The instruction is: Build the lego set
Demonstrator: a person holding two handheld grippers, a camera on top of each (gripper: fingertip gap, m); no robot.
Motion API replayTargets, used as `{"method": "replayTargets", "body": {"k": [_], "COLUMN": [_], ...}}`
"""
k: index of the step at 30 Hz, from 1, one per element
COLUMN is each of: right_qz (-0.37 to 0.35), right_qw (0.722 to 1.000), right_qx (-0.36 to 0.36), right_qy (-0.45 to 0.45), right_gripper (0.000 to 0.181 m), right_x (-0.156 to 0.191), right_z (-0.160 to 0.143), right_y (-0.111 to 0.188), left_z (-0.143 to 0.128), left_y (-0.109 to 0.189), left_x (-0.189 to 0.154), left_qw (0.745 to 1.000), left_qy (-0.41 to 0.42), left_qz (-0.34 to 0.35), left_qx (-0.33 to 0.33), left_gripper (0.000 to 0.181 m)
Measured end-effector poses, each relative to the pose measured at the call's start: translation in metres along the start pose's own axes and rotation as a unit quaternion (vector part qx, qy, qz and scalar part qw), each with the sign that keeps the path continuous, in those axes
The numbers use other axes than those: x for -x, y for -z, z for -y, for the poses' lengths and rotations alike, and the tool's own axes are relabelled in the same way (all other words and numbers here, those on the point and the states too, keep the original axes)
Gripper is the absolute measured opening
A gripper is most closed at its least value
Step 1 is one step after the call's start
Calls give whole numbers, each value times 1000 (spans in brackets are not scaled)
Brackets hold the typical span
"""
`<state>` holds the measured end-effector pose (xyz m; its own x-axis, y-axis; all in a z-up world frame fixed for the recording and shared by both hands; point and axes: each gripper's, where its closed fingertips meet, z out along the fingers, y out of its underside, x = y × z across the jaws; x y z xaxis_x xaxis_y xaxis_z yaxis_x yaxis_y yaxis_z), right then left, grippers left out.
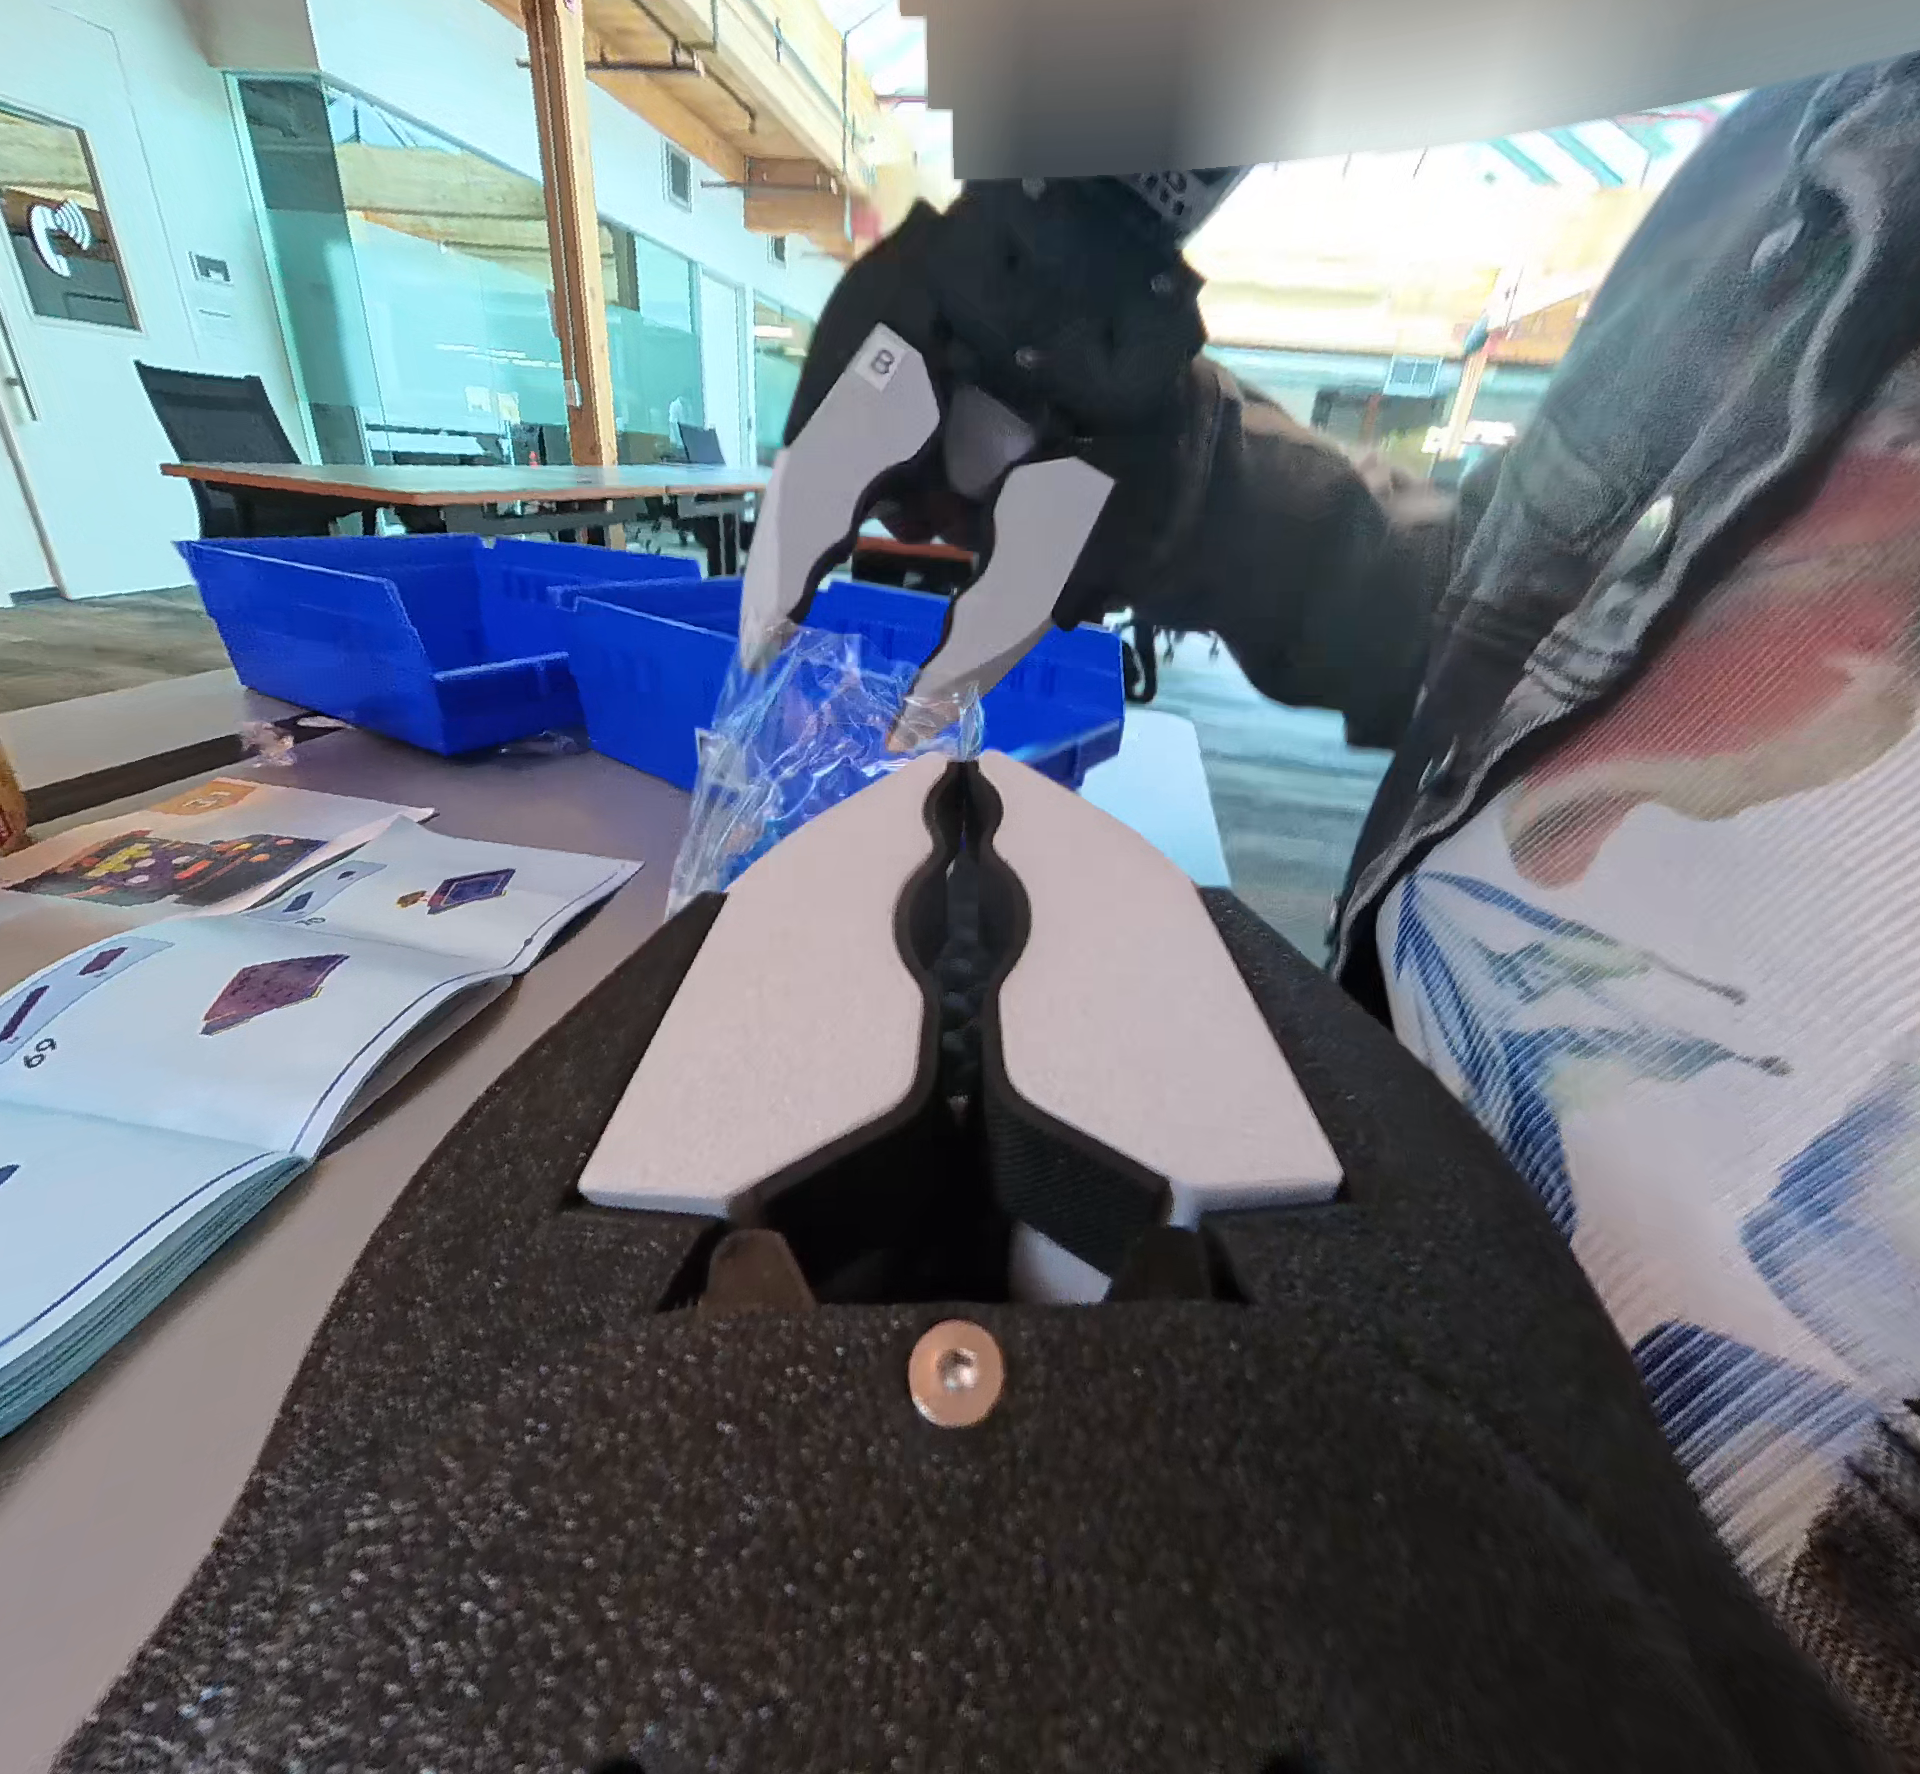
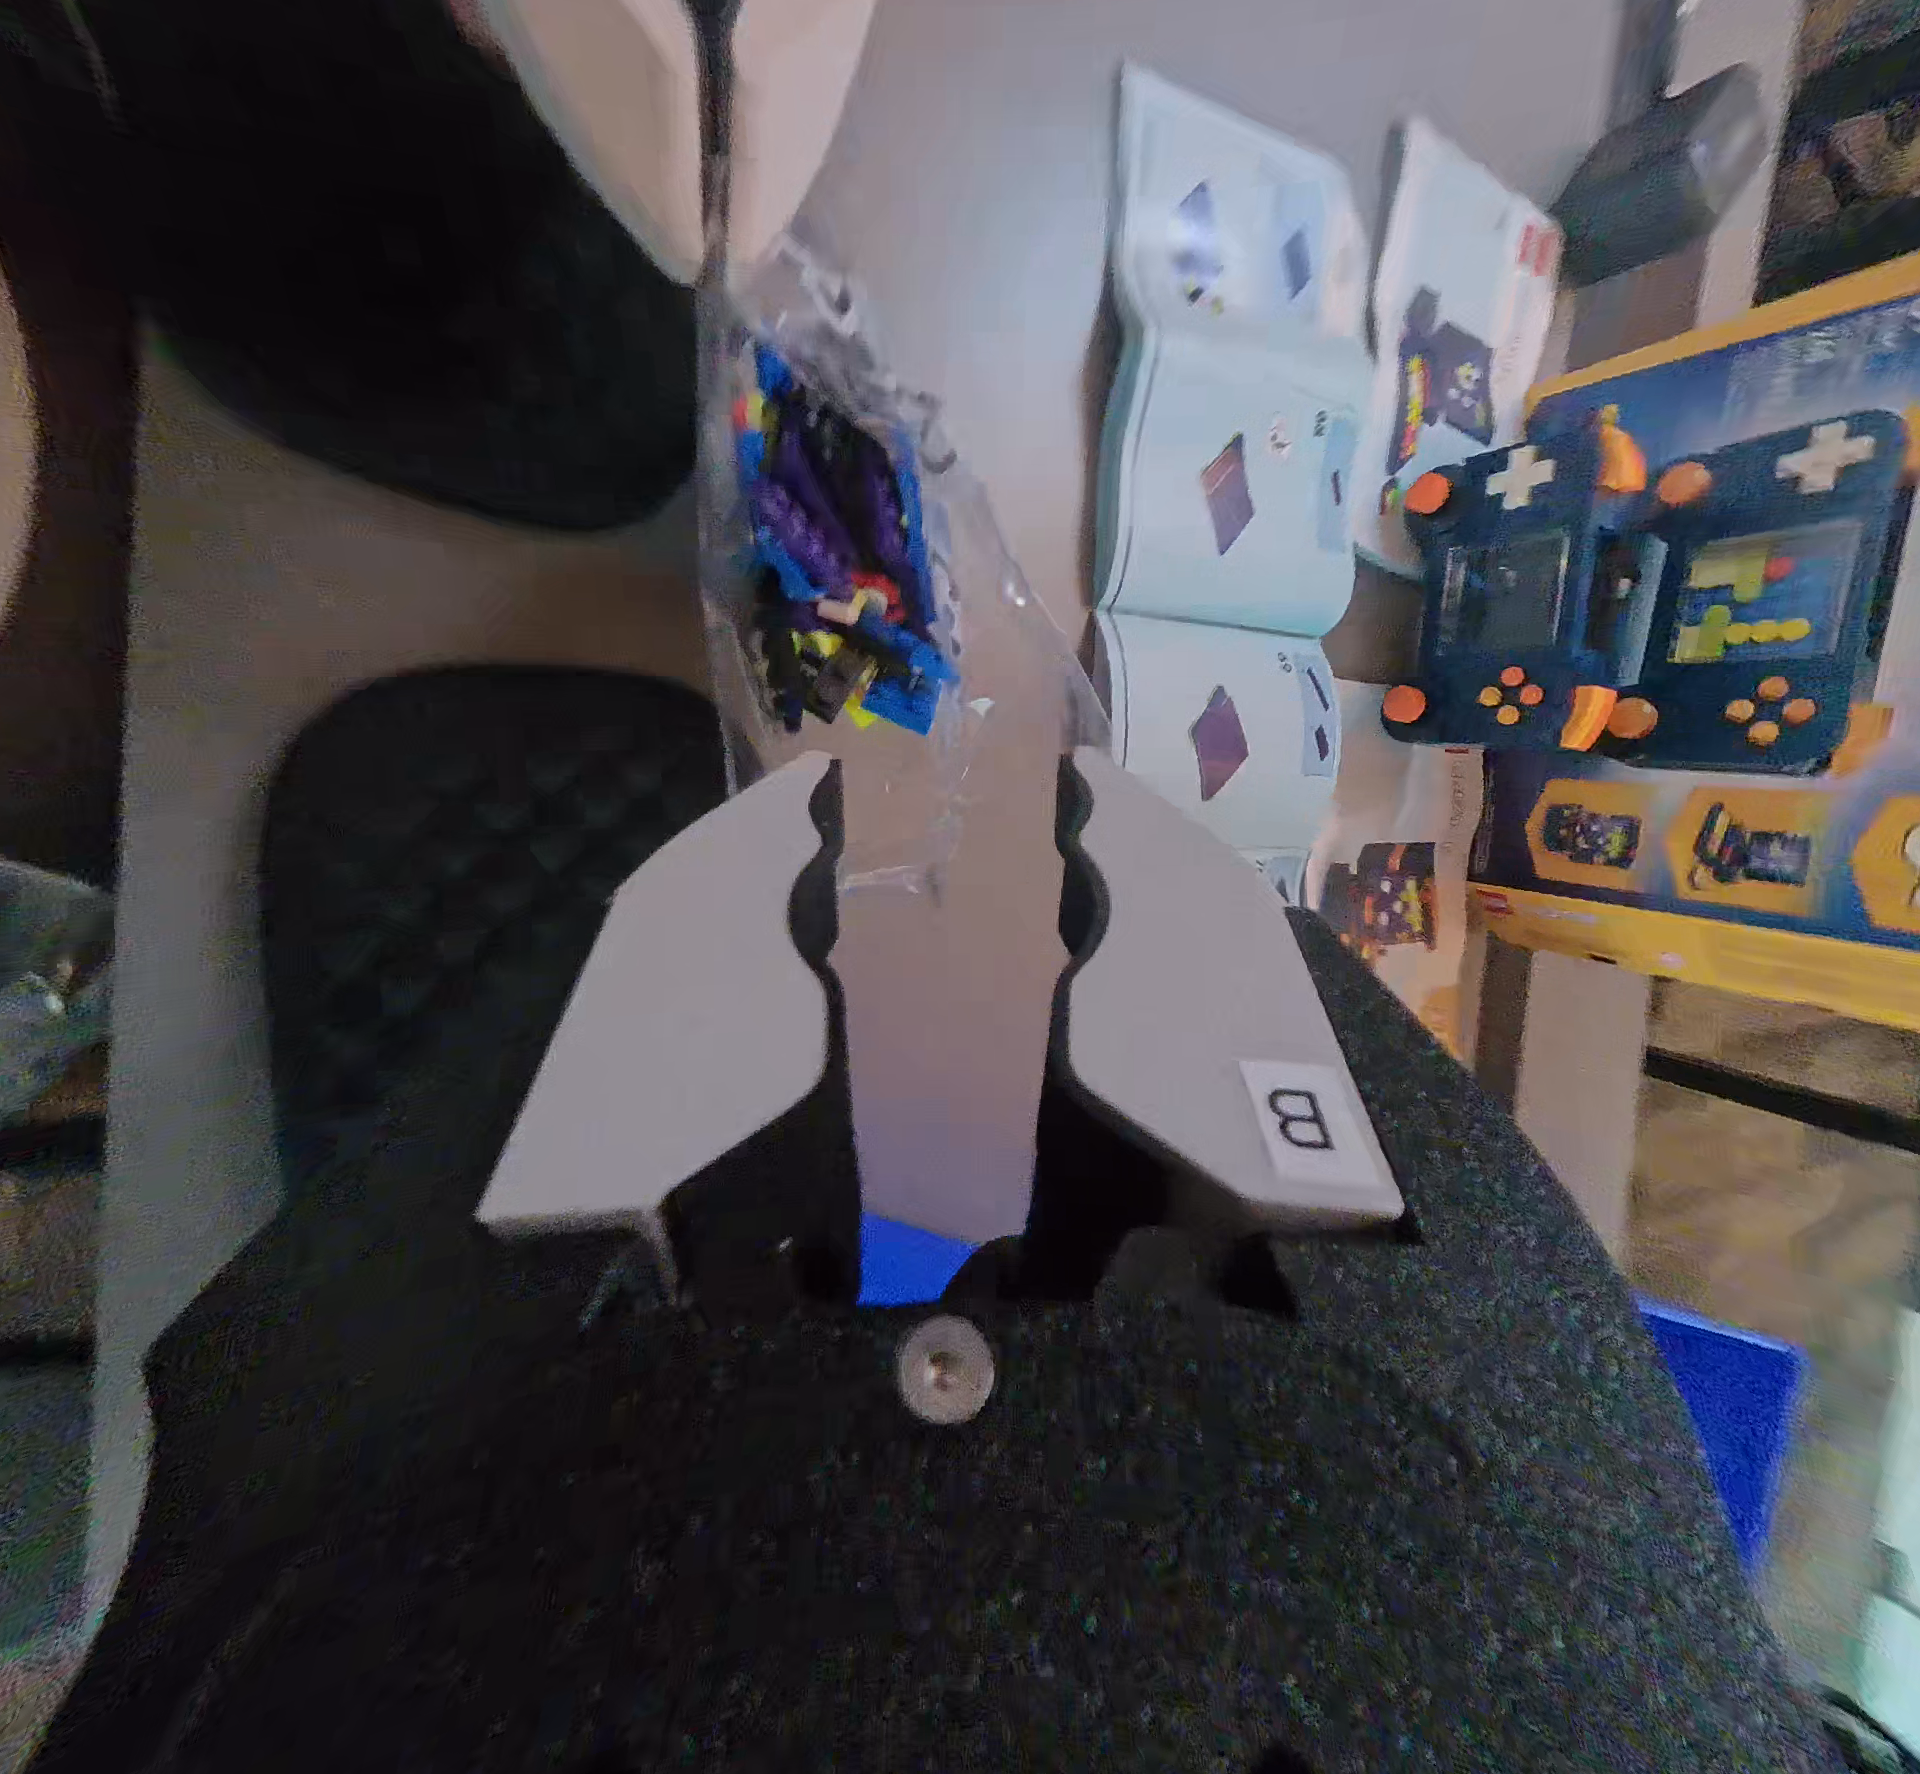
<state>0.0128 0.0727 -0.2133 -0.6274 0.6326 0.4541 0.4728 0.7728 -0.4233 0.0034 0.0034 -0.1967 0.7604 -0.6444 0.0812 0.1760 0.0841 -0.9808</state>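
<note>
White sticker with one printed letter on right gripper (image 2: 945,774) finger (image 2: 1226,1028), lower centre-right. Printed step numbers in open instruction booklet (image 1: 260,986), lower left. Door sign (image 1: 68,233), upper left. Lego box (image 2: 1704,623) print blurred.

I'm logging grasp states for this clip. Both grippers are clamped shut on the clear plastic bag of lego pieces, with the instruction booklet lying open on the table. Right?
Not quite. Only the left gripper is shut on the clear plastic bag of lego pieces. The right gripper stands open around the bag's edge, as the right wrist view shows. The paper instruction booklet does lie open on the grey table.
</note>
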Motion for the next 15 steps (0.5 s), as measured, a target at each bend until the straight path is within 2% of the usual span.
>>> {"method": "replayTargets", "body": {"k": [1, 2, 4, 5, 6, 7, 10, 12, 15], "right_qz": [-16, -35, -38, -37, -33, -25, 3, 26, 19], "right_qw": [996, 983, 927, 896, 881, 884, 906, 905, 894], "right_qx": [-60, -132, -277, -328, -348, -337, -300, -312, -355], "right_qy": [-57, -123, -250, -296, -320, -323, -298, -287, -271], "right_gripper": [50, 71, 113, 129, 139, 145, 140, 129, 125], "right_x": [-6, -12, -14, -11, -1, 13, 48, 55, 51], "right_z": [7, 13, 23, 24, 23, 19, 16, 24, 41], "right_y": [10, 20, 34, 33, 23, 8, -30, -39, -39], "left_z": [4, 9, 20, 24, 29, 32, 38, 47, 64], "left_y": [2, 4, 9, 12, 14, 16, 17, 17, 15], "left_x": [1, 3, 6, 7, 9, 10, 8, 6, 8], "left_qw": [1000, 999, 996, 995, 993, 992, 990, 986, 980], "left_qy": [11, 25, 52, 63, 70, 73, 77, 86, 99], "left_qz": [-2, -5, -15, -21, -23, -26, -50, -67, -77], "left_qx": [-15, -31, -66, -81, -94, -100, -108, -124, -156], "left_gripper": [0, 0, 0, 0, 0, 0, 0, 0, 0]}}
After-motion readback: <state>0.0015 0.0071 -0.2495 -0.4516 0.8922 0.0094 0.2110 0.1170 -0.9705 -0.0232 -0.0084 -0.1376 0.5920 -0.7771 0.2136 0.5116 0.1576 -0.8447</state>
